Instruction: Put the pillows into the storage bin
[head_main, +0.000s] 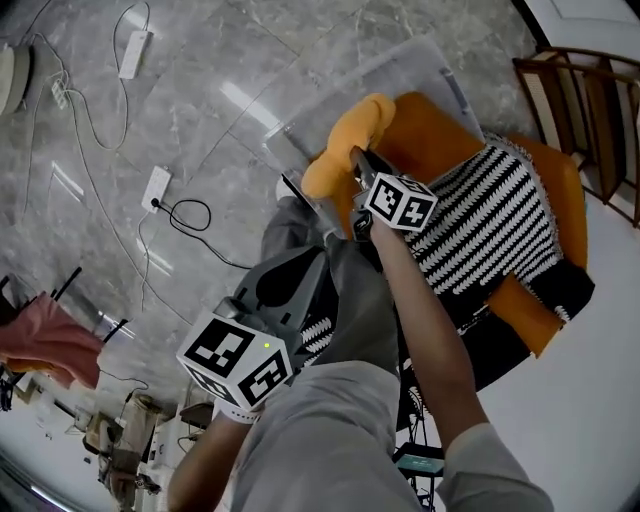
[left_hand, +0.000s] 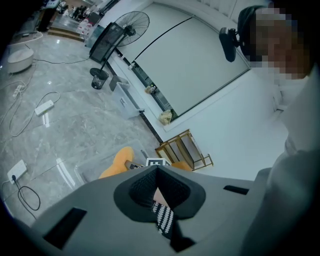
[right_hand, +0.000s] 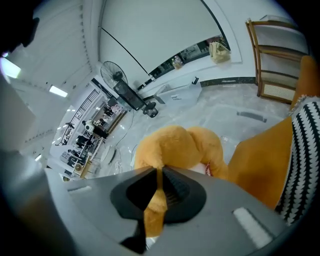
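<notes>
A clear storage bin (head_main: 400, 65) stands on the grey marble floor. My right gripper (head_main: 358, 160) is shut on a fold of the fluffy orange pillow (head_main: 345, 145), which hangs at the bin's near rim. In the right gripper view the pillow (right_hand: 180, 145) bulges just beyond the jaws (right_hand: 159, 172). A black-and-white striped pillow (head_main: 490, 220) lies across a big orange cushion (head_main: 440, 130). My left gripper (head_main: 310, 300) sits lower left, shut on a strip of striped fabric (left_hand: 162, 215) that runs back between its jaws (left_hand: 157, 172).
A wooden rack (head_main: 590, 110) stands at the right beside the orange cushion. Cables, a power strip (head_main: 135, 50) and a socket block (head_main: 157, 187) lie on the floor to the left. A standing fan (left_hand: 127, 27) is by the far wall.
</notes>
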